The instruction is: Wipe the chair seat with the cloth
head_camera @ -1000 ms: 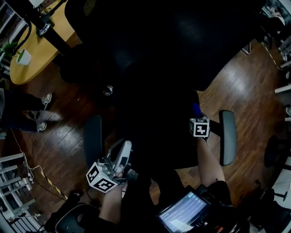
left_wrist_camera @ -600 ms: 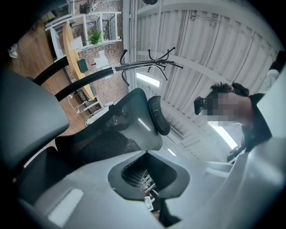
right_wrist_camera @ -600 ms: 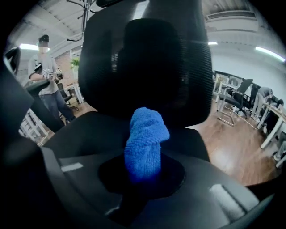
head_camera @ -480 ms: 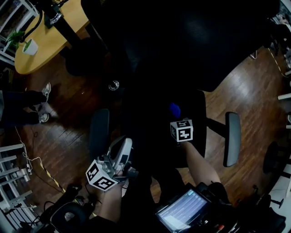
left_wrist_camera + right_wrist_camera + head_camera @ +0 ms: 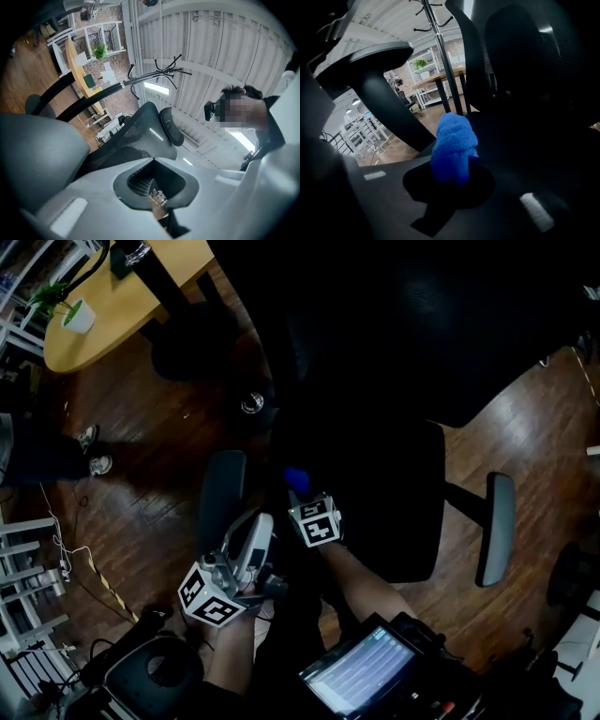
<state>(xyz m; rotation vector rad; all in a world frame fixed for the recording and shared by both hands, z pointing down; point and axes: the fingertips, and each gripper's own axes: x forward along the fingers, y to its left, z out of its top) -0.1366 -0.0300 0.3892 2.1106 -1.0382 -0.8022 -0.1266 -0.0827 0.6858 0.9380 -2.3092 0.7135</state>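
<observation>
**Step in hand:** a wiping stroke across the chair seat (image 5: 398, 498).

**Condition**
- The right gripper (image 5: 301, 493) has its jaws clenched on the blue cloth (image 5: 453, 147), which stands bunched beyond the jaw tips.
- In the head view the cloth (image 5: 296, 477) lies at the seat's edge, just beside one armrest (image 5: 222, 498). The seat is too dark to confirm contact.
- The left gripper (image 5: 255, 542) is held off the seat and tilted upward. Its jaws are closed together on nothing.

**Procedure (judged)**
1. Maintain a firm clamp, because a slack grip would likely shed the cloth.
2. Bear down with the cloth only and keep the jaw tips off the upholstery.
3. Draw straight, overlapping passes towards the far armrest (image 5: 497, 526).
4. Hold the left gripper out of the stroke path.
</observation>
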